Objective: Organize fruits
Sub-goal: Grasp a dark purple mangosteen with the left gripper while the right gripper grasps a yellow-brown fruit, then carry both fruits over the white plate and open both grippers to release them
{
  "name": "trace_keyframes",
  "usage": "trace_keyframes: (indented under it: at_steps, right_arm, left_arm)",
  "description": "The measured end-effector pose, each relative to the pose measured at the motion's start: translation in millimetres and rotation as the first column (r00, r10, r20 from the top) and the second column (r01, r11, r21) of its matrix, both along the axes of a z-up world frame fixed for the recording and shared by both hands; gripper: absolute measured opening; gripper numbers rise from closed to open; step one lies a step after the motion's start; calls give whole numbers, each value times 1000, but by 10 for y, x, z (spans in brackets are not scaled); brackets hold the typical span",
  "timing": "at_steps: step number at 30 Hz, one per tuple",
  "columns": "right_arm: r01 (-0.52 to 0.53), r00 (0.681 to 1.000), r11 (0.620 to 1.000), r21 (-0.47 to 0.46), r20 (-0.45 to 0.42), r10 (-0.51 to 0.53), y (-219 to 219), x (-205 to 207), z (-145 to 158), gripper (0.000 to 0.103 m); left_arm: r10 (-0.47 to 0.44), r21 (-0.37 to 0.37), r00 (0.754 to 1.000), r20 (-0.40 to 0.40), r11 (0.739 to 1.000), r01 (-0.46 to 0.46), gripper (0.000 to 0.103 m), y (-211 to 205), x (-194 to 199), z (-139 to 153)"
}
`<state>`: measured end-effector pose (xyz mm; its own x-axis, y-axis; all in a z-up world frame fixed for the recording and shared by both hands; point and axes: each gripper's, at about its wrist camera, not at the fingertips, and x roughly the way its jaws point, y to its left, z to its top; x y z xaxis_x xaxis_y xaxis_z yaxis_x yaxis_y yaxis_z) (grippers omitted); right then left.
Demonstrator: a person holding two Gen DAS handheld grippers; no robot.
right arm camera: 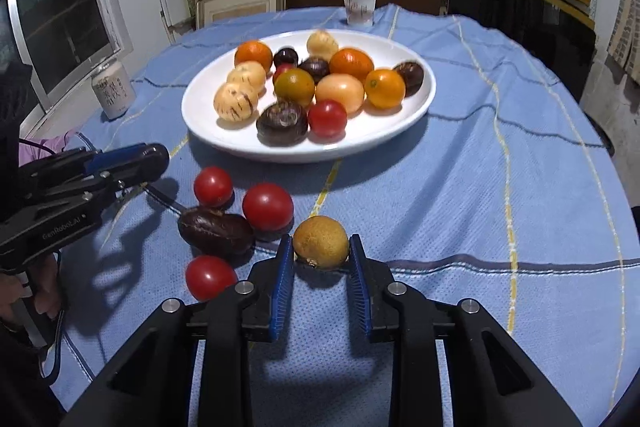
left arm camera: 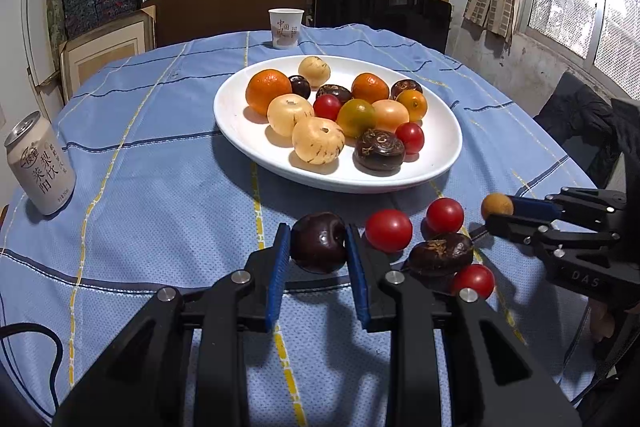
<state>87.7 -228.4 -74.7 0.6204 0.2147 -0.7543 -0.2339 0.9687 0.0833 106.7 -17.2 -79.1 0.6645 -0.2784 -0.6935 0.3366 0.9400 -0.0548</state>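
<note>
A white oval plate (left arm camera: 440, 163) (right arm camera: 200, 131) holds several fruits: oranges, pale round fruits, dark chestnut-like fruits and cherry tomatoes. My left gripper (left arm camera: 318, 247) is shut on a dark round fruit (left arm camera: 319, 247), held just above the cloth in front of the plate; it also shows in the right wrist view (right arm camera: 154, 157). My right gripper (right arm camera: 321, 247) is shut on a small yellow-brown round fruit (right arm camera: 321, 242), also seen in the left wrist view (left arm camera: 497, 205). Between the grippers, three cherry tomatoes (left arm camera: 388, 230) (right arm camera: 267, 206) and a dark oblong fruit (left arm camera: 441, 253) (right arm camera: 216, 231) lie on the cloth.
A blue striped cloth (left arm camera: 160, 187) covers the round table. A drink can (left arm camera: 40, 163) (right arm camera: 113, 89) stands at the left. A paper cup (left arm camera: 285, 28) (right arm camera: 359, 5) stands behind the plate. Shelves of boxes and dark chairs are beyond the table.
</note>
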Motion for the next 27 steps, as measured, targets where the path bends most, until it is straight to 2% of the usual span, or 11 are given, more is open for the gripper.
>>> trace_keyframes:
  at_steps: [7, 13, 19, 22, 27]
  right_arm:
    - [6, 998, 1000, -11, 56, -6, -102, -29, 259, 28]
    - [28, 992, 999, -23, 127, -25, -236, 90, 577, 28]
    - [25, 982, 1000, -15, 188, -22, -259, 373, 884, 28]
    - [14, 979, 1000, -3, 203, -14, -203, 614, 974, 28]
    - [8, 980, 1000, -2, 200, -8, -70, 1047, 973, 28]
  left_arm:
    - [-10, -7, 1000, 19, 1000, 10, 27, -10, -20, 143]
    - [-9, -21, 997, 72, 1000, 10, 27, -32, 84, 476]
    - [-2, -35, 995, 102, 999, 6, 27, -123, 358, 769]
    - [1, -52, 998, 63, 999, 3, 27, -199, 602, 774]
    - [11, -33, 1000, 22, 999, -10, 27, -337, 907, 624]
